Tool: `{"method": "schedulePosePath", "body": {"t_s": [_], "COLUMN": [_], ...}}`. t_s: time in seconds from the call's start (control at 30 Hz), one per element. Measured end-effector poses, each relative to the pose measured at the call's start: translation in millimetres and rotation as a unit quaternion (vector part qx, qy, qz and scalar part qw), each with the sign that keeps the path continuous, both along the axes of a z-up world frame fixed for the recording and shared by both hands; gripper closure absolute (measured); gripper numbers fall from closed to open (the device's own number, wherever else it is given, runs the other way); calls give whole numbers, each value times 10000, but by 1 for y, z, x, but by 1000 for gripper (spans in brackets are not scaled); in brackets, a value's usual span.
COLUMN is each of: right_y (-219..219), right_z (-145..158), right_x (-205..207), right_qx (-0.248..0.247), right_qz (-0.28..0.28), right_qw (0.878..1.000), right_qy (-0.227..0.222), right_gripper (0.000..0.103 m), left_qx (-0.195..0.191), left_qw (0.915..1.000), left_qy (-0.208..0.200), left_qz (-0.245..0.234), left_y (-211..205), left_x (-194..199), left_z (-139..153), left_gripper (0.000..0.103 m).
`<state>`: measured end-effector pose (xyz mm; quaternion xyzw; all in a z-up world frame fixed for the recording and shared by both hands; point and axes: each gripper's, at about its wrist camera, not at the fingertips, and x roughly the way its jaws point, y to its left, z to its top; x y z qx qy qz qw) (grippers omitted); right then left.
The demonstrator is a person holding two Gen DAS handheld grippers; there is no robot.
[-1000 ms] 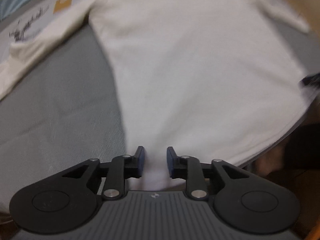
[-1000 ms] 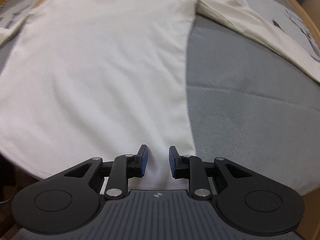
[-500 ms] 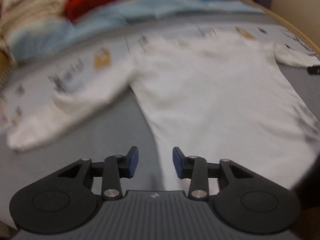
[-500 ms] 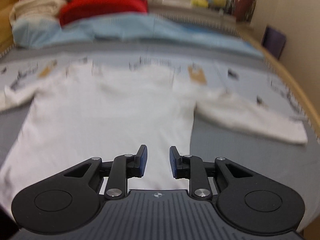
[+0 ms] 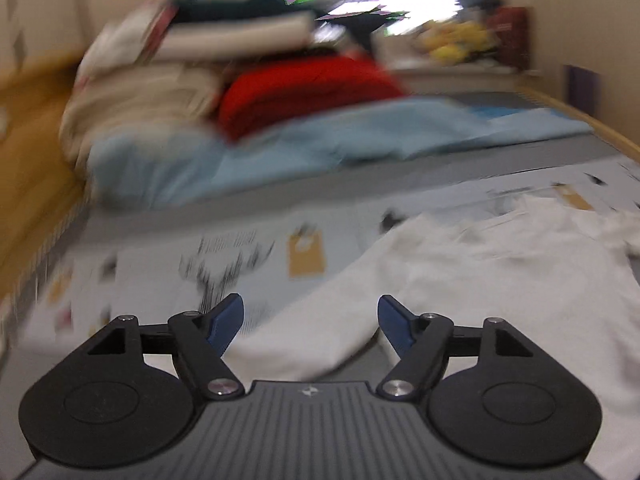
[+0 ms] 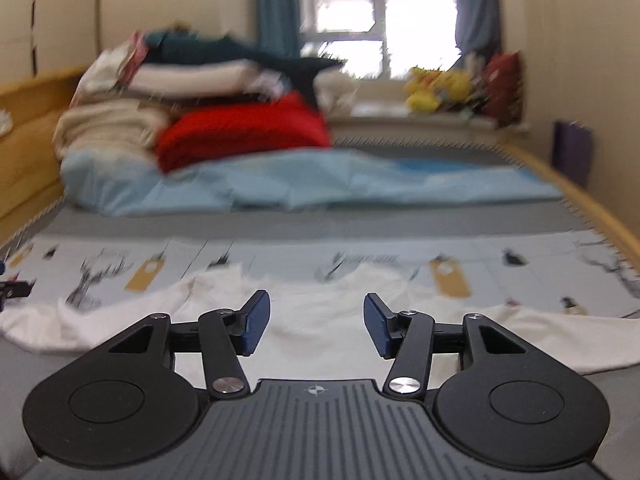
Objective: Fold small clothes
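Note:
A white long-sleeved shirt (image 5: 500,280) lies spread flat on the grey bed, its collar toward the far side. In the left wrist view my left gripper (image 5: 311,320) is open and empty, with the shirt's left sleeve (image 5: 320,332) between and below its fingers. In the right wrist view the shirt (image 6: 316,320) lies ahead with both sleeves out to the sides. My right gripper (image 6: 317,322) is open and empty over the shirt's body, near the collar. Both views are blurred.
A printed light sheet (image 6: 280,256) lies under the shirt's top. Beyond it lie a blue blanket (image 6: 320,184), a red cushion (image 6: 240,136) and a pile of folded textiles (image 6: 160,80). Wooden bed rails (image 6: 580,200) run along both sides.
Both grippers have left the shirt's bottom hem, risen and tilted up toward the room, and opened wide. The left one has swung over the left sleeve.

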<state>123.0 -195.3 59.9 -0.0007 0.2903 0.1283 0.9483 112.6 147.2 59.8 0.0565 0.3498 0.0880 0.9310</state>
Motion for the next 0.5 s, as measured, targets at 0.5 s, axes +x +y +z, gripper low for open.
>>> {"method": "schedulePosePath", "body": {"t_s": [0.5], "right_y": [56], "right_z": [-36], "right_x": [83], "right_qx": [792], "right_qz": [-352], "right_qw": [9947], "right_qy": [552], "right_gripper": [50], "left_qx": [-37], "left_qw": [9990], "left_qy": [441], "left_qz": [116], "left_y": [60], "left_x": [23], "left_z": [-41], "left_gripper": [40]}}
